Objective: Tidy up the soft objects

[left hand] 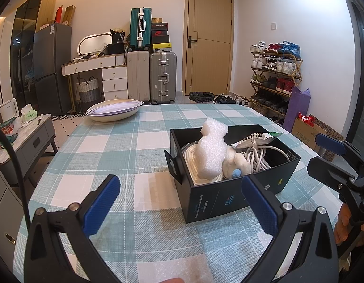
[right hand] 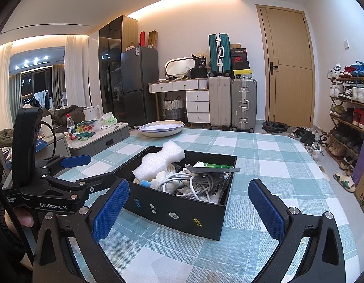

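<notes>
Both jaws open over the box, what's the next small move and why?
Probably ease the left gripper forward and down toward the foam. Both grippers are open and empty, and the foam sticks up above the box rim, leaning on the cables, so it looks like the easiest soft item to reach first.

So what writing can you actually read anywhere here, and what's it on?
"GenRobot.AI": on the left gripper's black body, seen from the right wrist view.
"36": on a black bag on the dresser.
Black box front: small logos and print, too blurred to read.
Snack packet in the box: Chinese characters, not legible.
Cardboard carton on the floor: Chinese print, too small.
</notes>
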Motion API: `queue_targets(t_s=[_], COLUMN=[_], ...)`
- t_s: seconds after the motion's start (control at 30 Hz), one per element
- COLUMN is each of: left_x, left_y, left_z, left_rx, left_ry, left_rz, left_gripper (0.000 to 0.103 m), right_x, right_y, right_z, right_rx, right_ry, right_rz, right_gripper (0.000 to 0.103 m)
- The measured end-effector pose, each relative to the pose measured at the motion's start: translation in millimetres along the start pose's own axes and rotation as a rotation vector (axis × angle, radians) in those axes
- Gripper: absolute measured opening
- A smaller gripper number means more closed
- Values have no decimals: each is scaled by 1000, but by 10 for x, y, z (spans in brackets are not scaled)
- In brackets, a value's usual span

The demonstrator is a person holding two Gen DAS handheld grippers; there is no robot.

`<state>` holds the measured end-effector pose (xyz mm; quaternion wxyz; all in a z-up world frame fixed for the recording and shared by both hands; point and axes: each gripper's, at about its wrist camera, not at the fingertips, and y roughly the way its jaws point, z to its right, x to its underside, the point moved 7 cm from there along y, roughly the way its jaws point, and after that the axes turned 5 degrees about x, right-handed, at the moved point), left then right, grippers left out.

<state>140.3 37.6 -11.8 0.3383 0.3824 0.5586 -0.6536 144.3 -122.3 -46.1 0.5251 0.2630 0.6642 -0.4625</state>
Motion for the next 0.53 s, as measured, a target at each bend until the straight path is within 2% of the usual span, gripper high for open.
queue_targets(t_s=[0.53], left_x=[6], left_y=[6], left_z=[-8], left_rx=[1], left_ry=[-5], left_rz=[1], left_gripper=[103], right_x=[2], right_y=[0], right_z=[-1], right_rx=[0], right_ry=[0], right_rz=[0], right_gripper=[102])
